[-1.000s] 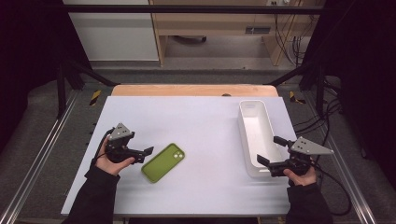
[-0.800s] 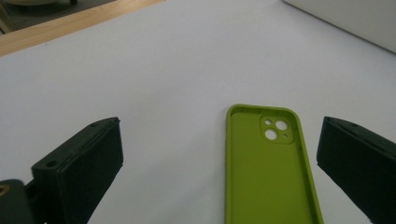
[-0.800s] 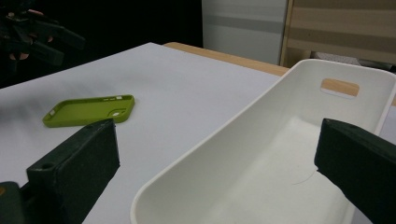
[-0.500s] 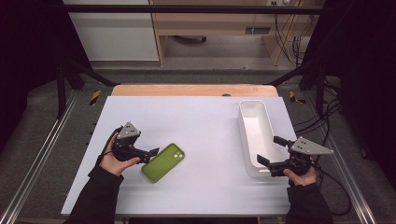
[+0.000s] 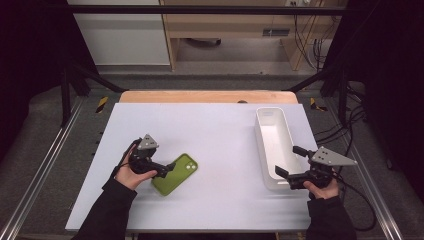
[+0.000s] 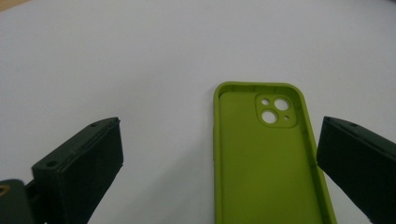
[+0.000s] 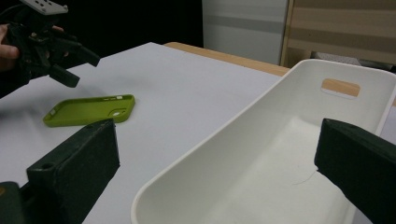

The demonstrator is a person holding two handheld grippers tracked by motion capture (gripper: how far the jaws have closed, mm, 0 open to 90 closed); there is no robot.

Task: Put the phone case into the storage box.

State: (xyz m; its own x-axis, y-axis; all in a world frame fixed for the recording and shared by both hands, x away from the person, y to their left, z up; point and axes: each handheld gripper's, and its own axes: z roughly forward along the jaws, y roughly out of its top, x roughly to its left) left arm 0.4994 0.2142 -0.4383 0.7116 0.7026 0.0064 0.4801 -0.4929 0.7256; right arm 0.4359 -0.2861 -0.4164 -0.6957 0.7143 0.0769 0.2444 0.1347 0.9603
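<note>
Green phone case (image 5: pixel 175 173) flat on the white table (image 5: pixel 220 130), open side up, long axis running from 7 to 1 o'clock in the high view, camera cut-out at the far end. Left gripper (image 5: pixel 165 171) far nearer, jaws spread wide over the case's near-left end, one long edge just inside the right-hand jaw in the left gripper view, so probably a small shift before closing. Bare table all round; white tray (image 5: pixel 274 145) well apart at 3 o'clock, straddled at its near end by the right gripper (image 5: pixel 291 167), jaws likewise spread, holding nothing.

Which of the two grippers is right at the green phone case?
The left gripper: its open fingers straddle the green phone case. The right gripper sits by the white tray.
</note>
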